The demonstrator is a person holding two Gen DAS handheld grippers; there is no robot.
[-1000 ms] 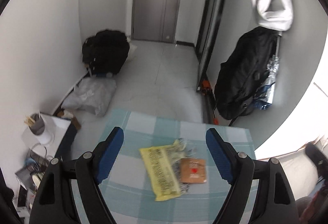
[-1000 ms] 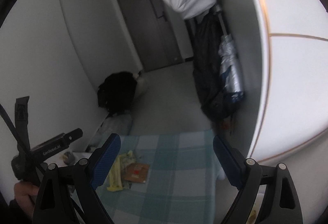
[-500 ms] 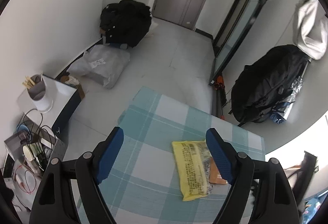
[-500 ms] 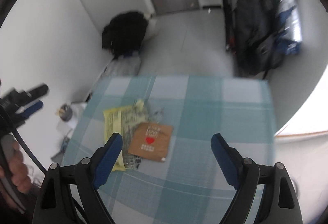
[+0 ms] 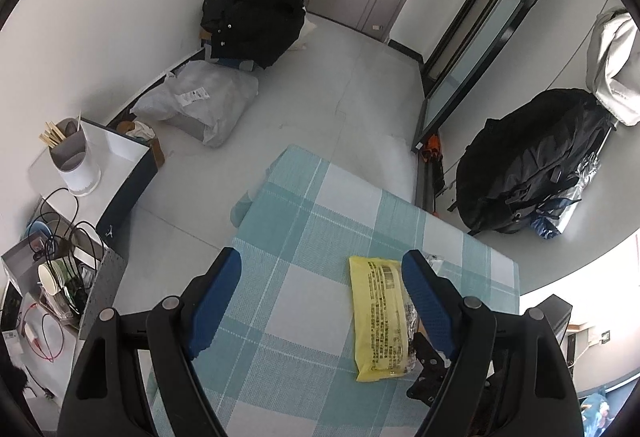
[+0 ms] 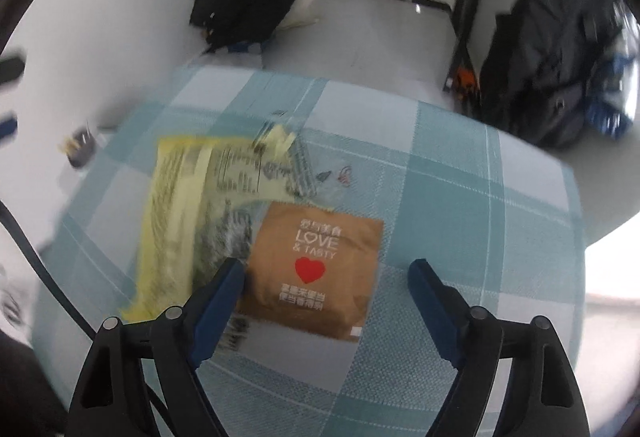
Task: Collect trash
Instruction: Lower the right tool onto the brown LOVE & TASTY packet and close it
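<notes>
Two grippers hang over the table, both with jaws spread and nothing pinched. The right gripper (image 6: 326,279) is low in its frame; its jaws have just been closing a little, and the brown packet (image 6: 316,269) lies flat between them, the left pad very near its edge but not pressing. The left gripper (image 5: 322,279) has only bare checked cloth (image 5: 304,221) between its pads; the yellow wrapper (image 5: 378,317) lies lower right of centre, partly behind its right finger. I think the flat packet may slip out, because thin paper gives the pads little to bite. The wrapper touches it and could be dragged along, or the cloth pinched.
</notes>
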